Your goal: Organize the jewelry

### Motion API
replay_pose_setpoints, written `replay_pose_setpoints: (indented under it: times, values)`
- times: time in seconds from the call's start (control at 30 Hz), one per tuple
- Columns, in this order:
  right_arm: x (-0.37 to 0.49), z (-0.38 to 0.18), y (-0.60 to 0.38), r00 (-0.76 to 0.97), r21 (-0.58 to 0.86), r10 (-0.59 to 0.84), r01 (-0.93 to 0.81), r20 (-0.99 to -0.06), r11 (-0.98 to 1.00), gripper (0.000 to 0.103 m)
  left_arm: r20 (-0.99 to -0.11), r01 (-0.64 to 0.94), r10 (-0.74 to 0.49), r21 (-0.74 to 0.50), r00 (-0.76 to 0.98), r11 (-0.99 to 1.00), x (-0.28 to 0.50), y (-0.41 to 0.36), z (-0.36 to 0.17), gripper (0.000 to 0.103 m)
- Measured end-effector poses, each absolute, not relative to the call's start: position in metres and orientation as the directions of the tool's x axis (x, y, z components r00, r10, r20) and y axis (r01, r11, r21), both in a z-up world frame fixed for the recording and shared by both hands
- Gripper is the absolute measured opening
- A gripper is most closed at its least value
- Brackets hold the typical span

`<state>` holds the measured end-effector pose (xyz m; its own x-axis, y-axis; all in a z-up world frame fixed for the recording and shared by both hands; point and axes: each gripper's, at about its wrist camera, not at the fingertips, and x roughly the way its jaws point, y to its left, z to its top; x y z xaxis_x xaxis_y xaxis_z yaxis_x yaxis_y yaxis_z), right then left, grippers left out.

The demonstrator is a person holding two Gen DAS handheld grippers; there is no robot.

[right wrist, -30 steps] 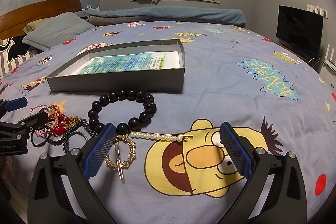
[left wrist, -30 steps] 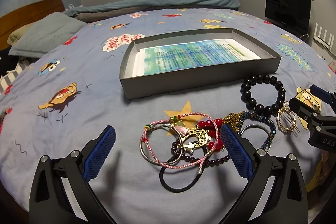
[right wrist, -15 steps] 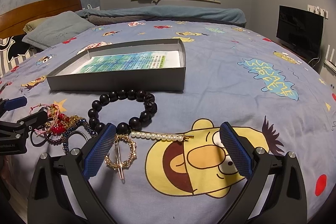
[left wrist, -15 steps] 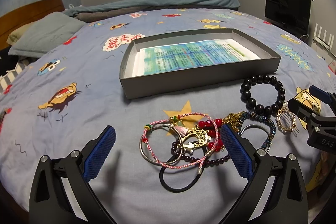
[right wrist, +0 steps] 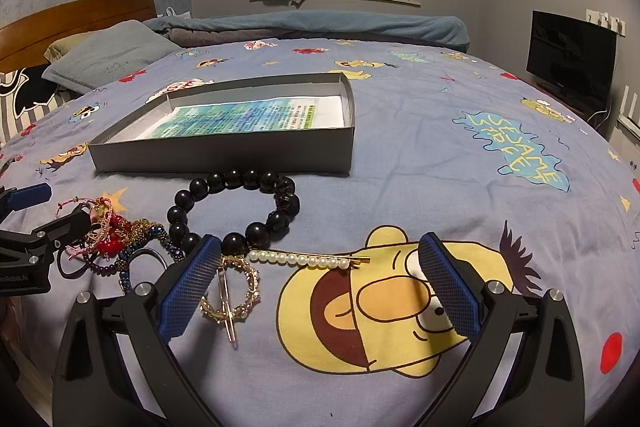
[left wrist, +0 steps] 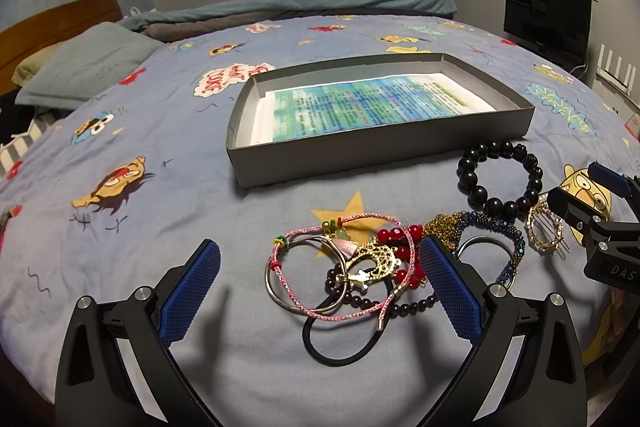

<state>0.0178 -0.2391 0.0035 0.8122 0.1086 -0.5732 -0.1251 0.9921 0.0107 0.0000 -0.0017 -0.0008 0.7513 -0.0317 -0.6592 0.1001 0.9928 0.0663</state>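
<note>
Jewelry is lying on the bed in front of the empty box [left wrist: 380, 147]. Black beads [right wrist: 236, 211] are looking heavy and rigid (best pinched across one bead). The tangle [left wrist: 360, 263] is looking light and snag-prone. The pearl pin [right wrist: 308, 259] is lying thin and slippery. Left gripper [left wrist: 320, 291] and right gripper [right wrist: 316, 287] are both gaping, holding nothing.

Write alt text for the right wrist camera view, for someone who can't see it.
An open right gripper hovers over a cartoon-print bedspread, with a pearl hairpin lying between its fingers and a gold ring brooch by the left finger. Beyond lie a black bead bracelet, a tangle of bracelets and an open gray box.
</note>
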Motion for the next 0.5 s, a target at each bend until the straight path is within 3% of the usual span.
replay_pose_setpoints:
  times: [0.5]
  values:
    - [0.029,0.014,-0.238,0.801,0.072,0.176,-0.165,-0.573,0.984,0.098,-0.646,0.114,-0.082,0.008,0.759,0.993,-0.004,0.011,0.003,0.099]
